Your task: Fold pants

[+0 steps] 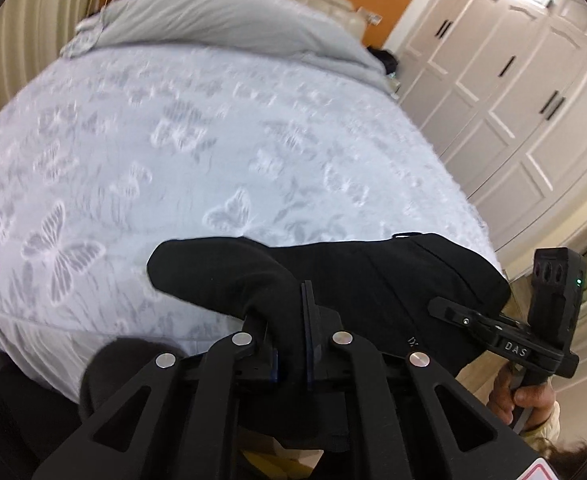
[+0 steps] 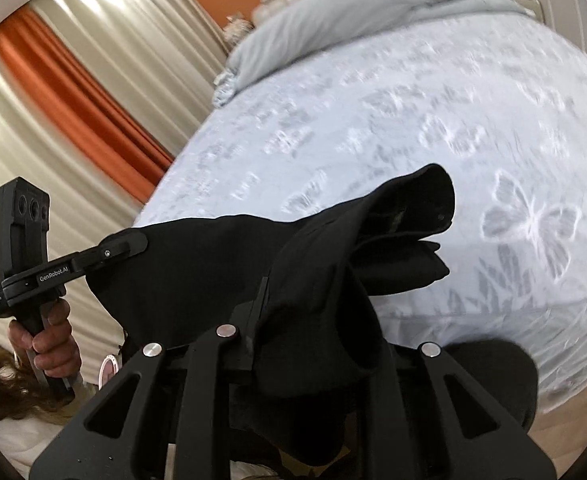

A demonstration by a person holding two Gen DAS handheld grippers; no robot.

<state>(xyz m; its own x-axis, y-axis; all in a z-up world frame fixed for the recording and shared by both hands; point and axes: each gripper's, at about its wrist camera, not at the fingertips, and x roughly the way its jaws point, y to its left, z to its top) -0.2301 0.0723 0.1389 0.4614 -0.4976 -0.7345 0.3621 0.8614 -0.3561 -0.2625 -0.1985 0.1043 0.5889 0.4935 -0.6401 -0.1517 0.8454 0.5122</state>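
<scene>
You are holding the black pants [image 1: 373,280] up in the air, just over the near edge of the bed [image 1: 213,140]. Your left gripper [image 1: 289,320] has its two fingers pressed together on a bunch of the black cloth. Your right gripper [image 2: 305,320] is pinching the pants too, and the cloth drapes right over its fingers, so they are mostly hidden. The pants stretch between both grippers, and one end sticks out over the white bedspread [image 2: 413,120] with the butterfly shapes on it. A gray pillow [image 1: 229,24] lies at the far end of the bed. White closet doors [image 1: 513,80] stand beside the bed.
</scene>
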